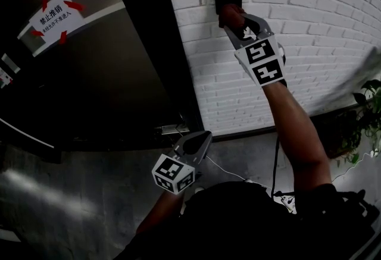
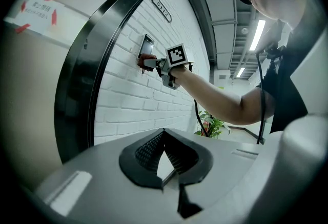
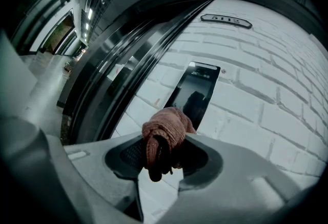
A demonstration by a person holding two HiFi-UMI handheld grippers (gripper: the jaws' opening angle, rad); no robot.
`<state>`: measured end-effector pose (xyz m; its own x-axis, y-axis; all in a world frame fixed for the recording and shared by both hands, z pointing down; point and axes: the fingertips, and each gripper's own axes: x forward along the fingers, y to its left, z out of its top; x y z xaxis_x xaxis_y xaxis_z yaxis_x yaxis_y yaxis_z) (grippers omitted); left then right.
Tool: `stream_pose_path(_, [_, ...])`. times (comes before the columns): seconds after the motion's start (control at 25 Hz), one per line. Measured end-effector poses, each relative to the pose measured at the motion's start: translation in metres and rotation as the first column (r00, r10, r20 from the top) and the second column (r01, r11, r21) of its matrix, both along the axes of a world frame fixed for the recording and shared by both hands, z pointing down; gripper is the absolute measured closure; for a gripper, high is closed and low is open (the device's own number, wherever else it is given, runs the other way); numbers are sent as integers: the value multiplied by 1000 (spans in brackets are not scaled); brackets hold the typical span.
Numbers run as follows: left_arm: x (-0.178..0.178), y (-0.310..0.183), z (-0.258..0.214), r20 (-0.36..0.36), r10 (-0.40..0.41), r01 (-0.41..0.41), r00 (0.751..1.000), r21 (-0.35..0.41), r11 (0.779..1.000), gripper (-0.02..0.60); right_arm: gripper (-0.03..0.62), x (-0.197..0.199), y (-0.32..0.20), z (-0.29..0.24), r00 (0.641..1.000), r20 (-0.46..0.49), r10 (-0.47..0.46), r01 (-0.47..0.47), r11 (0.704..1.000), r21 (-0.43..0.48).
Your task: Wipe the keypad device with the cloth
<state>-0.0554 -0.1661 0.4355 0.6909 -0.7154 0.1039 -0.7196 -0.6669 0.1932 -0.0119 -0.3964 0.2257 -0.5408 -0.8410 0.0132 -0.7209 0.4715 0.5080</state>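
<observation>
Right gripper (image 3: 164,154) clamps the soft, light cloth (image 3: 166,133) by its bunched middle, at the glossy keypad (image 3: 197,89)'s foot; my left gripper (image 2: 166,159) hangs closed, empty.

1. On the dark door (image 1: 119,86), the white paper notice (image 1: 55,15) held by red tape reads "禁止推销" in bold. I can't read the smaller line beneath it.
2. The number plate (image 3: 225,20) on the brick wall (image 3: 287,115) above my keypad device (image 3: 197,92) carries characters too blurred to read.
</observation>
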Motion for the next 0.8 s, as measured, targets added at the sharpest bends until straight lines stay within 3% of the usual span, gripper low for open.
stream_pose_path(0.6, [2, 0, 0, -2, 11, -11, 1000, -4, 1000, 565, 450, 2, 2, 21, 999, -42, 3, -5, 999, -52])
stream_pose_path(0.8, [4, 0, 1, -1, 16, -16, 1000, -6, 1000, 565, 450, 3, 0, 34, 998, -55, -6, 0, 994, -106])
